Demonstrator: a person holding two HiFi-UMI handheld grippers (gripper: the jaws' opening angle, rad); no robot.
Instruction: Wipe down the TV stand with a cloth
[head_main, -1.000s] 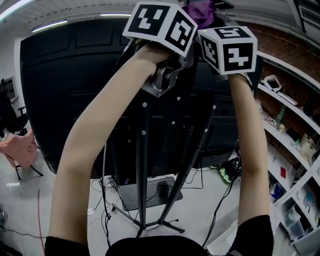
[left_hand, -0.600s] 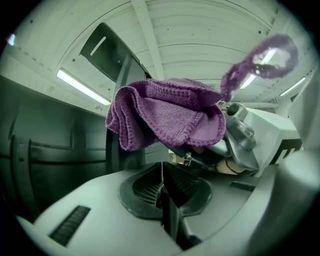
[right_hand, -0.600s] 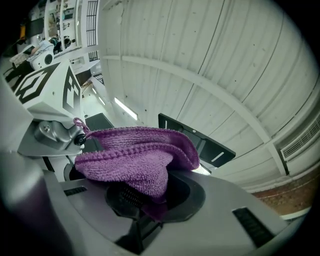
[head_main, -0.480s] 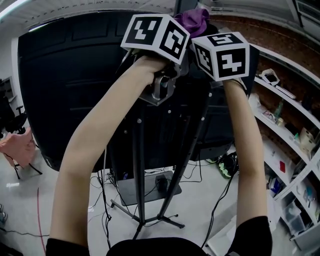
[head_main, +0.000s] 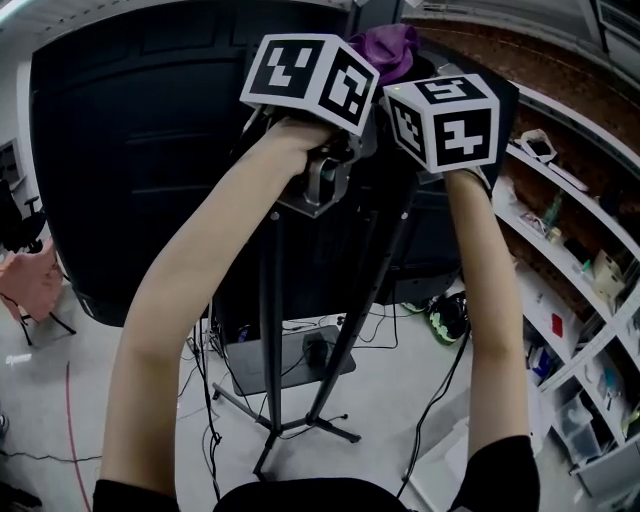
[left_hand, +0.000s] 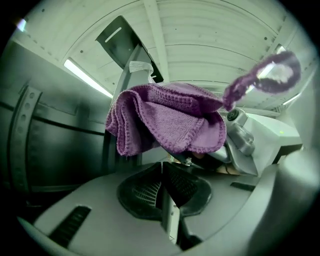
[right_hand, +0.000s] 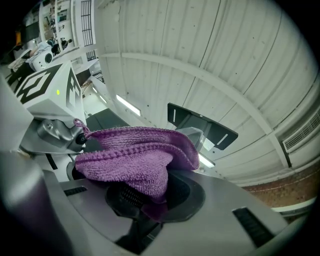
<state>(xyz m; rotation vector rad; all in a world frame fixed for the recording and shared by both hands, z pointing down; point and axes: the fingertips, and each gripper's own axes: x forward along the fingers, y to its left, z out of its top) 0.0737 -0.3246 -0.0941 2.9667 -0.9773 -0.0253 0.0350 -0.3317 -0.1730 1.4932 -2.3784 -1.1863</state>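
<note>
Left gripper view showed my left hand-held gripper (left_hand: 167, 195) with its jaws brought fully together and nothing between them. Just beyond its tips hung the one purple cloth (left_hand: 170, 125), bunched in loose folds in front of a grey upright post (left_hand: 120, 90); I could not tell whether the cloth touched that post.

Right gripper view showed my right hand-held gripper (right_hand: 150, 205) clamped on a lower fold of the cloth, with the rest of it heaped above the jaws and spilling toward my left.

Head view had both my arms raised high, so the two marker cubes (head_main: 310, 65) sat side by side, close together, one on each of the two hand-held grippers. The cloth peeked out above and between them, up by the top edge of the single TV (head_main: 130, 170), whose black back faced me. Below my hands the one TV stand (head_main: 268, 330) ran down as dark poles to splayed legs on the pale floor (head_main: 400, 400). Loose cables (head_main: 440, 390) trailed near the legs. White shelves (head_main: 560, 190) with small items lined the wall on my right.
</note>
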